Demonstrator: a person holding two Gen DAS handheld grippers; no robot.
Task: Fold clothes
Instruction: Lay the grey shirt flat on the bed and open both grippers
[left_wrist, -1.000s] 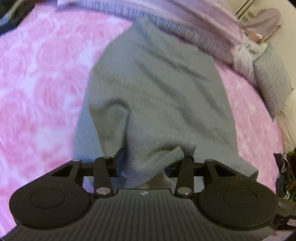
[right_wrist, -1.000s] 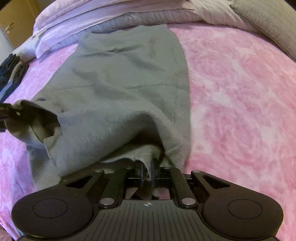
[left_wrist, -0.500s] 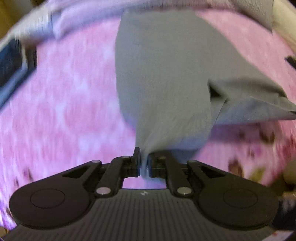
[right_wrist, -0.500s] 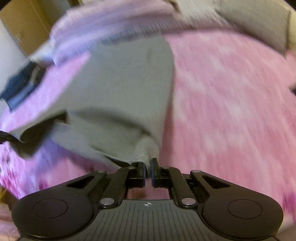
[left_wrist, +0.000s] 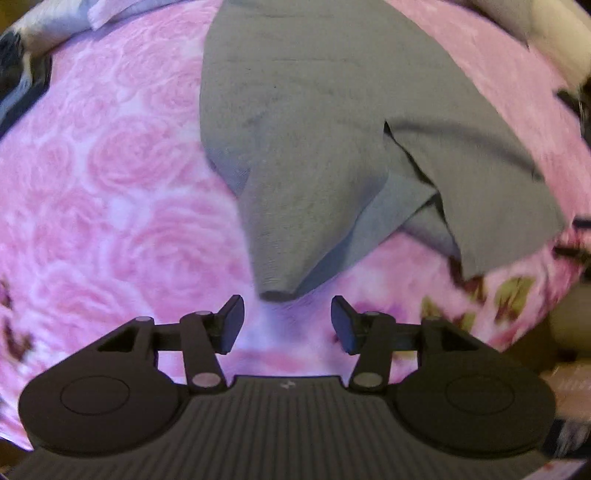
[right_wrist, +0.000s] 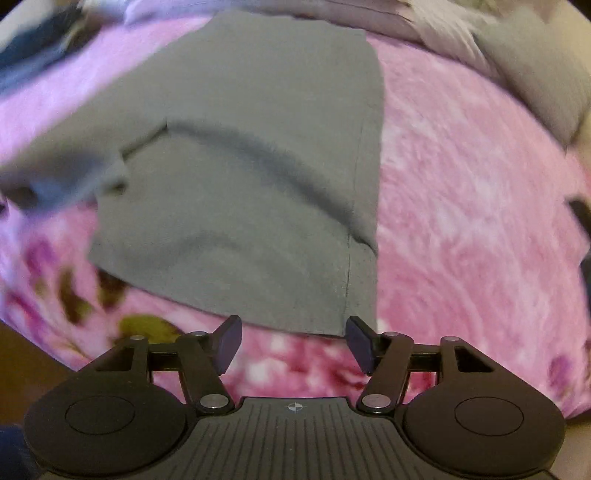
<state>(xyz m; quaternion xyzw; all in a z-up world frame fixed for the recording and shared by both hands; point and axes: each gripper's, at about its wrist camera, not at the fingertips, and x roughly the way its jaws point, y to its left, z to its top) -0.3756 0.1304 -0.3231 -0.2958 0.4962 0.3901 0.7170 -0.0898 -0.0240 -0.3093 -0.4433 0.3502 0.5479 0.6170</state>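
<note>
My work surface is a pink rose-patterned blanket (left_wrist: 110, 177). Green-and-dark floral print (right_wrist: 140, 325) marks its near border at 7 o'clock in my right view. A grey pillow (right_wrist: 532, 62) lies at 1 o'clock. Pale lilac bedding (right_wrist: 369, 18) runs along 12 o'clock.

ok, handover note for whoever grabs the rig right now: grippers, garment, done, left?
Left gripper: open, empty, just short of the near corner of the grey garment.
Right gripper: open, empty, at the garment's near hem.
Garment: spread lengthwise on the pink rose blanket, released. One sleeve-like flap sticks out at the side nearer the right gripper; shallow ridges run across the near end.
Done: garment laid out and let go.
Left: probably smooth it, fold the flap in, then fold the body. No completed fold visible yet.
</note>
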